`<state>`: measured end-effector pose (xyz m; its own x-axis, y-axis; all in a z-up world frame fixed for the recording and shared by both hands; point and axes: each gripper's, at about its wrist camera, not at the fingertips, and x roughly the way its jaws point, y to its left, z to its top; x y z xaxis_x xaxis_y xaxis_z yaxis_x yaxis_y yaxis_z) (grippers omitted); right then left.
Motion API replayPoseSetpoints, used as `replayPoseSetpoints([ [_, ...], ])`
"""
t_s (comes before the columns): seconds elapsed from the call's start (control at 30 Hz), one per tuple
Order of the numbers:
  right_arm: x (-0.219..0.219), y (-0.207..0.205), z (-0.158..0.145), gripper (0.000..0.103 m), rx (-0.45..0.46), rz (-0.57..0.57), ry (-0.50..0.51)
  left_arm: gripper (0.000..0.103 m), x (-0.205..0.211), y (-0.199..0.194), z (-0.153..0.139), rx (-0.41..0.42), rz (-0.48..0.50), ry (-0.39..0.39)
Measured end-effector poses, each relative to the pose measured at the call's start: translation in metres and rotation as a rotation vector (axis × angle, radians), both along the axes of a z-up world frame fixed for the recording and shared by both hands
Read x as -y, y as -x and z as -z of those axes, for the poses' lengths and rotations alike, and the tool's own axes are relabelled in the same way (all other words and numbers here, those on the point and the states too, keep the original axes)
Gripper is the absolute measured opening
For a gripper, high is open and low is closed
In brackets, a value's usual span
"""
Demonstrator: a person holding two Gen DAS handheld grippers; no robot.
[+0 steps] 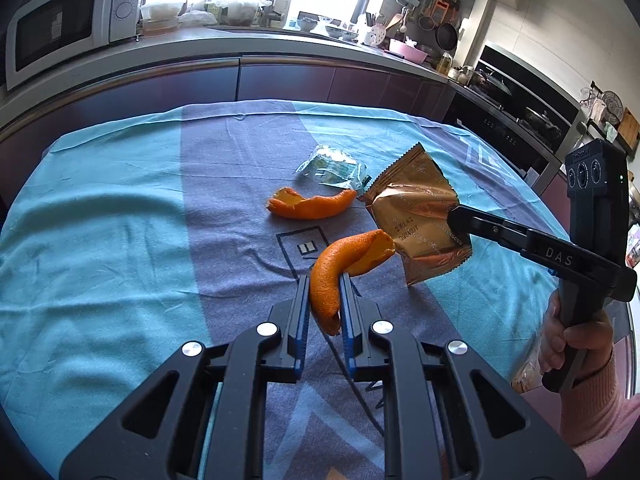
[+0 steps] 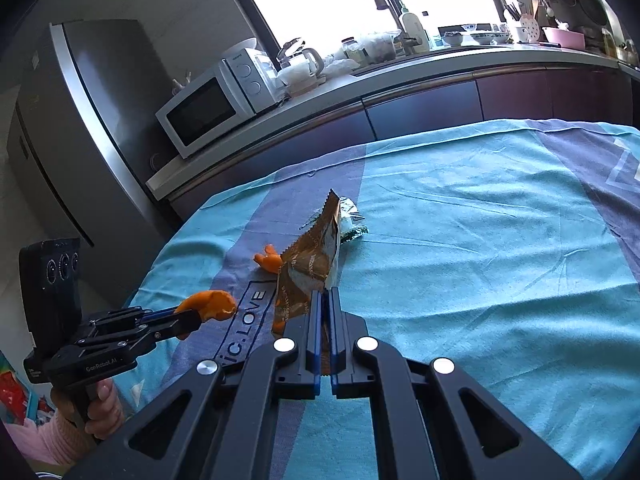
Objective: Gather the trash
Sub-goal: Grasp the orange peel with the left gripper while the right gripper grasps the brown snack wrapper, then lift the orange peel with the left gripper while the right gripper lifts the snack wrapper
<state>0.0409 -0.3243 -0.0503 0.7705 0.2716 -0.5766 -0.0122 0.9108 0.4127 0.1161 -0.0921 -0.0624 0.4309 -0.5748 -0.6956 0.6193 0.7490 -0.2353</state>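
Note:
My left gripper [image 1: 325, 280] is shut on a curved orange peel [image 1: 340, 268] and holds it above the blue-and-grey tablecloth [image 1: 120, 220]; it also shows in the right wrist view [image 2: 200, 316] with the peel [image 2: 210, 304]. My right gripper [image 2: 325, 294] is shut on a brown foil wrapper [image 2: 312, 264] and holds it off the cloth; in the left wrist view this gripper [image 1: 454, 216] pinches the wrapper [image 1: 416, 204]. A second orange peel [image 1: 310, 204] lies on the cloth, also seen in the right wrist view [image 2: 268, 260]. A crumpled clear wrapper [image 1: 332, 166] lies behind it.
A kitchen counter [image 1: 280, 40] with a microwave [image 1: 68, 20] runs beyond the table's far edge. An oven [image 1: 520, 104] stands at the right. A grey fridge [image 2: 80, 120] stands left of the microwave in the right wrist view.

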Motion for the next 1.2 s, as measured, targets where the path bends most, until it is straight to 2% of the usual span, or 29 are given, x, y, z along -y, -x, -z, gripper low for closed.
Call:
replayPoseSetpoints([
  [0.63, -0.024, -0.002, -0.015, 0.002, 0.046, -0.063, -0.033, 0.015, -0.045, 0.009, -0.013, 0.023, -0.077, 0.035],
  [1.2, -0.070, -0.015, -0.024, 0.002, 0.067, -0.179, -0.067, 0.015, -0.090, 0.022, -0.027, 0.048, -0.168, 0.042],
])
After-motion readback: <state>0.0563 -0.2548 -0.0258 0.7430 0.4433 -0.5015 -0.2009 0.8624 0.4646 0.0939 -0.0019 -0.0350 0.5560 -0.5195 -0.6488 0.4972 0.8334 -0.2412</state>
